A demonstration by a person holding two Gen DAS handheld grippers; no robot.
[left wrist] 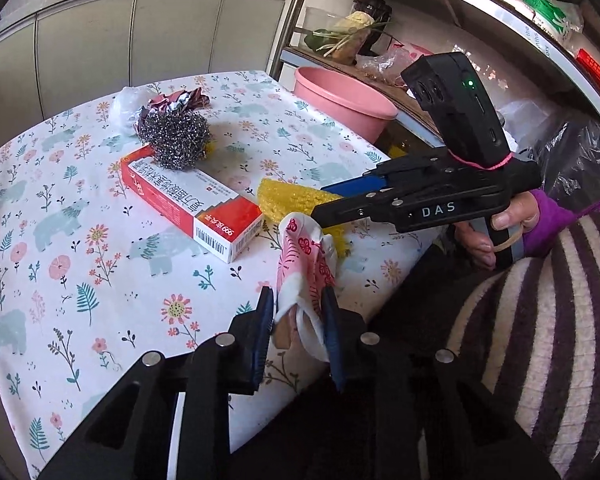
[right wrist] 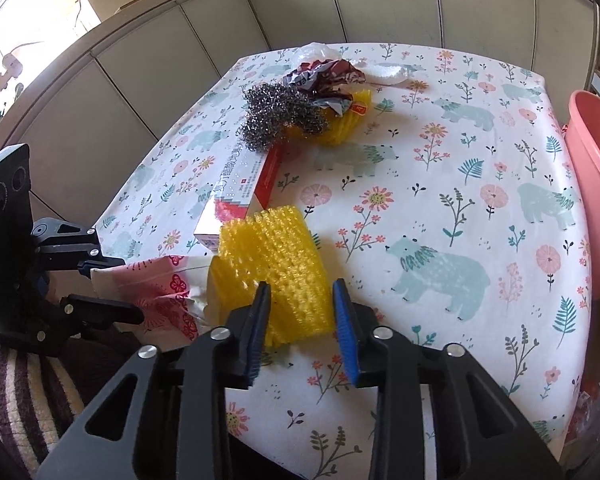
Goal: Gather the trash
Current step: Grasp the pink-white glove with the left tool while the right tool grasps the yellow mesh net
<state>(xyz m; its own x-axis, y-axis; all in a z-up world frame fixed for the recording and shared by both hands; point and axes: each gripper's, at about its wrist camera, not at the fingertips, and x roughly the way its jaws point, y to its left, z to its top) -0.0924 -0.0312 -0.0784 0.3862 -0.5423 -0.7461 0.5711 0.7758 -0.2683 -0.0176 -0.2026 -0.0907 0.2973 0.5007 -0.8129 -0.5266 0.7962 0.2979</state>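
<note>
My left gripper (left wrist: pixel 298 312) is shut on a pink and white patterned wrapper (left wrist: pixel 306 264) at the table's near edge; it also shows in the right wrist view (right wrist: pixel 156 284). My right gripper (right wrist: pixel 300 312) is open, its fingers on either side of a yellow foam net (right wrist: pixel 276 264), not clamped. The right gripper also shows in the left wrist view (left wrist: pixel 324 208) over the net (left wrist: pixel 292 196). A red and white box (left wrist: pixel 192 200), a steel wool ball (left wrist: pixel 176 140), a crumpled foil wrapper (left wrist: pixel 176 100) and a second yellow net (right wrist: pixel 340 120) lie further back.
The table has a floral cloth (right wrist: pixel 460 200). A pink basin (left wrist: pixel 344 100) stands beyond its right edge, also in the right wrist view (right wrist: pixel 596 184). A white plastic bag (left wrist: pixel 124 108) lies at the far side. A shelf (left wrist: pixel 420 20) with clutter stands to the right.
</note>
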